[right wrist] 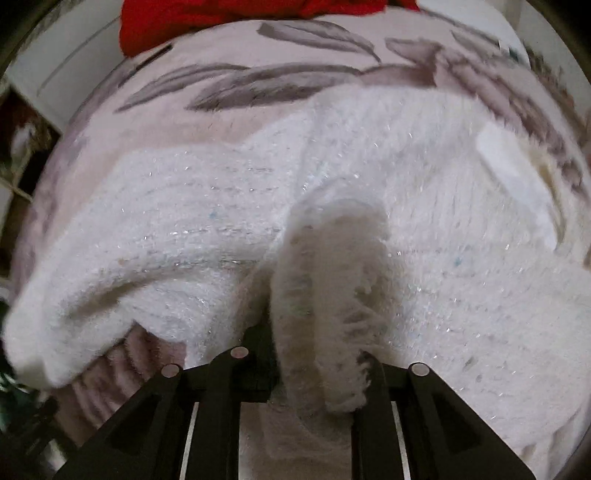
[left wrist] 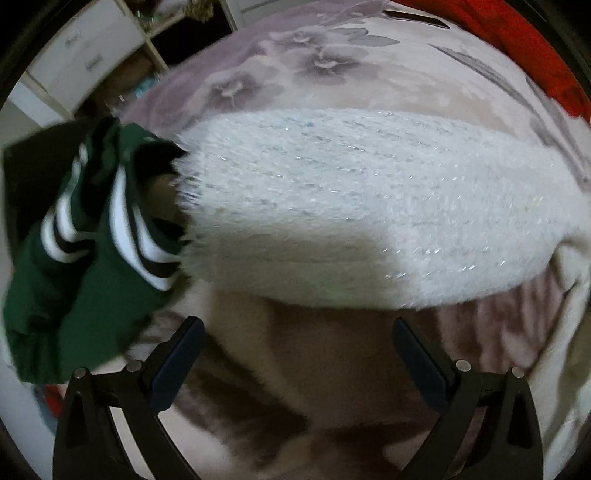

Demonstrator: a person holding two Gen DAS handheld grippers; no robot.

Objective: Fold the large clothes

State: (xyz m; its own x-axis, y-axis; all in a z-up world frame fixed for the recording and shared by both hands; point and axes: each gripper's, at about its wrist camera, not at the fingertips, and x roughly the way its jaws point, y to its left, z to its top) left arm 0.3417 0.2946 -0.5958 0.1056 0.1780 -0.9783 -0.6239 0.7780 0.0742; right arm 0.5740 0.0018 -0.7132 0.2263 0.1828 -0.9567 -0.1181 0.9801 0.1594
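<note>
A fluffy white sweater [left wrist: 369,206] with glitter threads lies spread on a pink floral bedspread [left wrist: 332,59]. My left gripper [left wrist: 297,332] is open and empty, its dark fingers just short of the sweater's near edge. In the right wrist view the sweater [right wrist: 184,221] fills the middle. My right gripper [right wrist: 317,369] is shut on a bunched fold of the sweater [right wrist: 325,280], which stands up between the jaws and hides the fingertips.
A green garment with white stripes [left wrist: 85,258] lies crumpled at the bed's left edge. A red cloth [left wrist: 524,48] [right wrist: 229,18] lies at the far side of the bed. White drawers and shelves [left wrist: 85,51] stand beyond the bed.
</note>
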